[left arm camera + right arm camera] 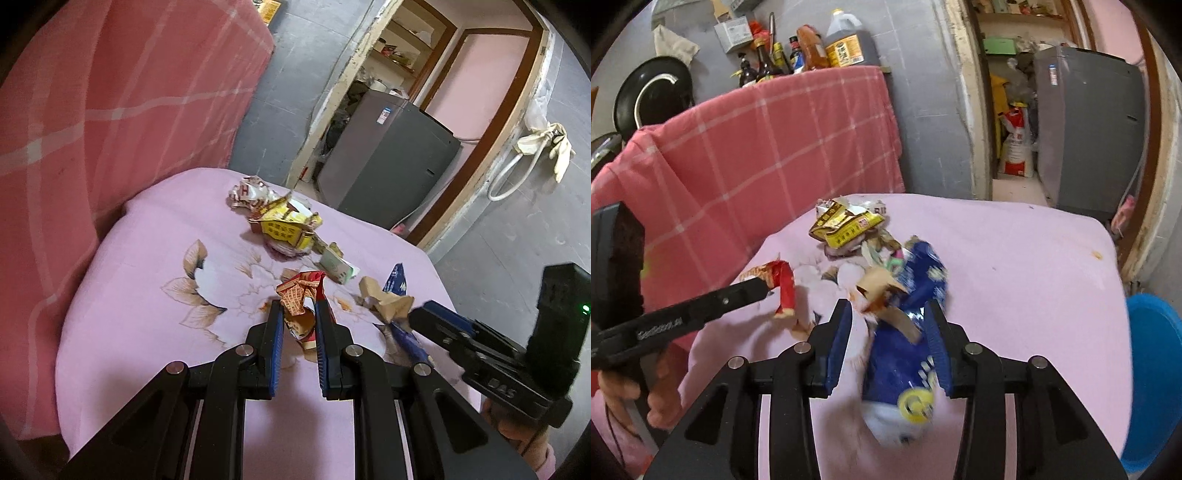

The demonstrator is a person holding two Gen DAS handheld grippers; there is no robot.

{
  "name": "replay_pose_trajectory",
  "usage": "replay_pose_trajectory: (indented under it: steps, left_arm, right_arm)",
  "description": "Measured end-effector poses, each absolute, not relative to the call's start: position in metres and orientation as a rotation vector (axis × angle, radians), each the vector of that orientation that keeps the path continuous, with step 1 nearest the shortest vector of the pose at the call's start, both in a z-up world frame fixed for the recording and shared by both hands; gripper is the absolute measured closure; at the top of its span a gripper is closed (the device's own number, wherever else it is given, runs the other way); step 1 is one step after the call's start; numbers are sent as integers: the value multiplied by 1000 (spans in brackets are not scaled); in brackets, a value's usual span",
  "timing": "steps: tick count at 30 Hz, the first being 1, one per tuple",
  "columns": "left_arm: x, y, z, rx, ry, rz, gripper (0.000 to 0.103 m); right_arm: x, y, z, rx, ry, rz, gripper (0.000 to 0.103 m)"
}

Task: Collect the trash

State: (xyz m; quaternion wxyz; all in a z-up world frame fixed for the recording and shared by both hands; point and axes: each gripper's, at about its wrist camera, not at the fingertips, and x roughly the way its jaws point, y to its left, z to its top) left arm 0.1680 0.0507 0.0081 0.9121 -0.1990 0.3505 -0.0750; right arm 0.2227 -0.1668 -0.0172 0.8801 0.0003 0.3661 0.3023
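Note:
Trash lies on a table under a pink flowered cloth (147, 266). My left gripper (298, 308) is shut on a crumpled red and orange wrapper (301, 295); it also shows in the right wrist view (783, 284). My right gripper (888, 310) is open, its fingers on either side of a blue snack bag (908, 354) with a torn brown paper scrap (882, 291) on top. A yellow crumpled wrapper (286, 229) and a white crumpled packet (247, 192) lie further back. A small green-white carton (338, 269) lies between.
A red checked cloth (122, 96) covers furniture behind and left of the table. A grey appliance (388, 158) stands in the doorway beyond. A blue bucket (1156, 369) stands at the table's right side. Bottles (798, 51) and a black pan (653, 92) sit behind the red cloth.

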Motion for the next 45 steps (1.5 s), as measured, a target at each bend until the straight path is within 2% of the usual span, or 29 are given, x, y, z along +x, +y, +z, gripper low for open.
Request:
replay_pose_trajectory:
  steps: [4,6,7,9,11,15,33,40,43,44,45]
  left_arm:
    - [167,56,11,-415,714,-143,90]
    - [167,55,12,-412,707,-142,90]
    - [166,55,14,-407,701,-142,90]
    - [165,53,16,-399,689,-145,90]
    - [165,51,18,-397,682,-153,90]
    - [166,45,22,-397,671,-167,90]
    - [163,35,50,-361,539,-185,90]
    - [164,44,45,-359,552,-159,90]
    - [161,52,36,-368,578,-130,90]
    - [160,56,32,-376,588,-115,90]
    - [158,60,29,-379,594,-104,90]
  right_arm:
    - [230,-151,-24,-42,773,617,65]
    - [231,-150,-26,-61,771,602,81]
    - [231,-149,-27,-72,770,593,82]
    - [229,-151,-27,-73,760,602,91]
    - [226,-154,-24,-70,746,611,96]
    - [221,-160,-19,-52,726,626,98]
    - [194,-177,41,48,503,675,99]
    - [195,-172,28,7,570,697,98]
    - [196,-167,8,17,653,728,89]
    - [195,-166,2,22,673,740,78]
    - [194,-164,-4,29,694,754,73]
